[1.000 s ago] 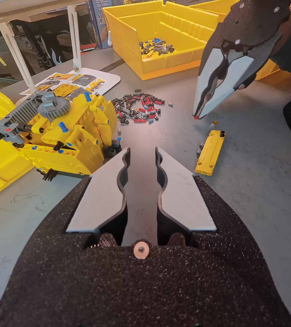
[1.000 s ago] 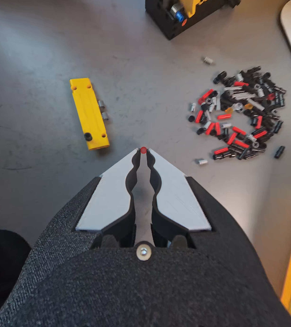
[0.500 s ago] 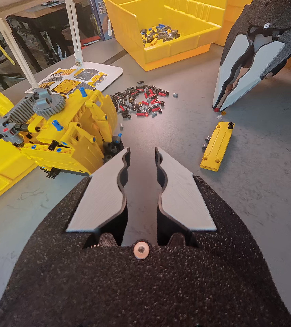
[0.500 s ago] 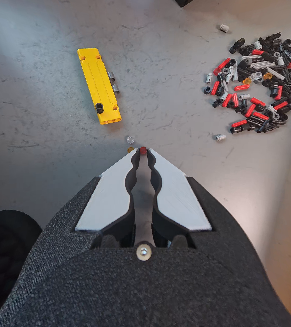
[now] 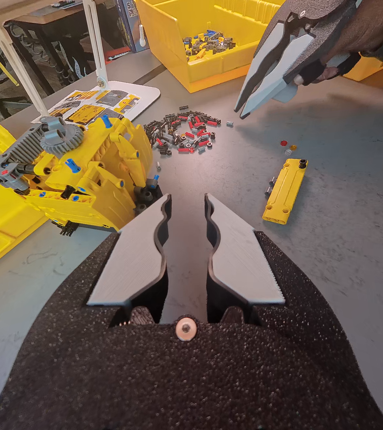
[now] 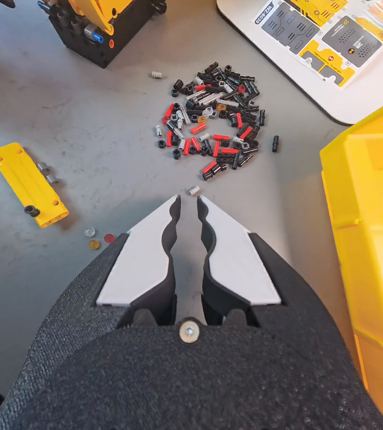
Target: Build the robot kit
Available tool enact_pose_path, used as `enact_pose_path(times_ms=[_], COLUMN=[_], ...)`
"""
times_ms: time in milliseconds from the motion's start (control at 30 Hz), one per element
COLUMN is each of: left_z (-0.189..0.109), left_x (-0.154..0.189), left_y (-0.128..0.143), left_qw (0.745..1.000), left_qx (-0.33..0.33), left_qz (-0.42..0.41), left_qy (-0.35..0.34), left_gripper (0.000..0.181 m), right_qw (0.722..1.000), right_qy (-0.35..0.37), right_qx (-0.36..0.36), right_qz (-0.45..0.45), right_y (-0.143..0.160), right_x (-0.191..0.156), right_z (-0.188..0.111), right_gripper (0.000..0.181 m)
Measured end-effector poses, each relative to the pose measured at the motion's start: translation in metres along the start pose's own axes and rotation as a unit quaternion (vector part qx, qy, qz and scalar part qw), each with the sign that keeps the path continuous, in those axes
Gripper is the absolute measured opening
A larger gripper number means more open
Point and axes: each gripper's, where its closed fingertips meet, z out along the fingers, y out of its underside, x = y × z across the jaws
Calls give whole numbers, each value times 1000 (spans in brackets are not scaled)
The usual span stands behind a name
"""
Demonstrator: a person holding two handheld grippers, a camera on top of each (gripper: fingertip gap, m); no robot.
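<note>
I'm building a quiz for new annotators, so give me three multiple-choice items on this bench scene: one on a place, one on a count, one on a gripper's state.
1. Where do the small round studs lie?
A. beside the yellow panel
B. in the yellow bin
C. on the sticker sheet

2. How many are there?
A. one
B. three
C. five

3. The right gripper is
A. shut on a red stud
B. open and empty
C. shut on a grey pin

A: they lie on the table off the panel's end.
B: clear, amber, red.
B: a gap shows between its fingertips.
</note>
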Motion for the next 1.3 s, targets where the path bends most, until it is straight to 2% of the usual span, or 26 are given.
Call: enact_pose_path(times_ms=[233,333,533,733,833,933,1100,1167,1300], left_z=[0,-1,-1,0,-1,-1,-1,-1,-1], left_x=[-1,-1,-2,-2,-2,-2,-2,-2,-2], left_y=[0,0,0,1,1,1,1,1,1], left_qw=[1000,1000,1000,1000,1000,1000,1000,1000,1000], left_qx=[0,1,2,0,0,-1,-2,-2,-2], left_qz=[-3,-4,-4,-4,-4,-3,-5,-5,-6], left_qy=[0,2,1,0,-1,-2,0,1,2], left_gripper=[28,28,28,28,28,28,28,28,28], right_qw=[999,999,1000,991,979,970,968,969,979], right_qy=[4,-2,-6,-94,-135,-155,-163,-160,-133], right_qx=[-32,-32,-26,3,-7,-30,-33,-28,5], right_qz=[7,8,-8,-91,-156,-185,-188,-189,-154], right_y=[4,2,0,-24,-27,-22,-20,-21,-36], right_x=[5,4,1,-56,-89,-105,-107,-105,-80], right_z=[17,18,18,20,27,34,36,35,29], right_gripper=[13,6,5,5,5,5,6,12,13])
